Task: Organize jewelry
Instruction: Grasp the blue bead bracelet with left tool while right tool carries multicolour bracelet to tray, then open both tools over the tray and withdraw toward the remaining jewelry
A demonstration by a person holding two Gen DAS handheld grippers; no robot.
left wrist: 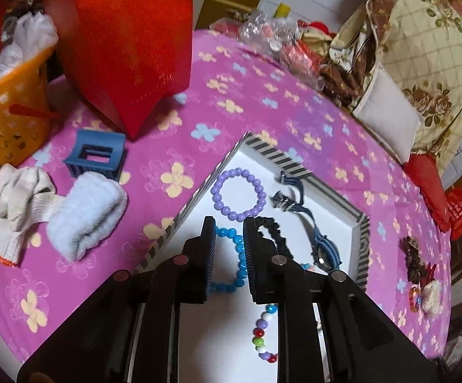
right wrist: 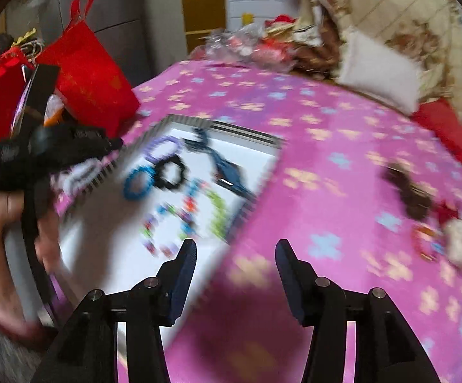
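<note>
A white tray with a striped rim (left wrist: 272, 154) lies on the pink flowered cloth. In it are a purple bead bracelet (left wrist: 238, 194), a blue bead bracelet (left wrist: 239, 257), a black scrunchie (left wrist: 274, 233), a blue-strapped watch (left wrist: 322, 242) and a multicoloured bead bracelet (left wrist: 263, 335). My left gripper (left wrist: 229, 239) hovers over the tray above the blue bracelet, jaws a little apart and empty. My right gripper (right wrist: 235, 255) is open and empty over the tray's near right edge (right wrist: 247, 214). Loose pieces lie on the cloth to the right: a dark hair tie (right wrist: 406, 188) and a small red and white cluster (right wrist: 445, 239).
A red bag (left wrist: 125, 41), an orange basket (left wrist: 7, 111), a blue hair claw (left wrist: 95, 156) and rolled socks and a glove (left wrist: 84, 214) sit left of the tray. Pillows and clutter (left wrist: 422, 63) line the far right. The right wrist view is motion-blurred.
</note>
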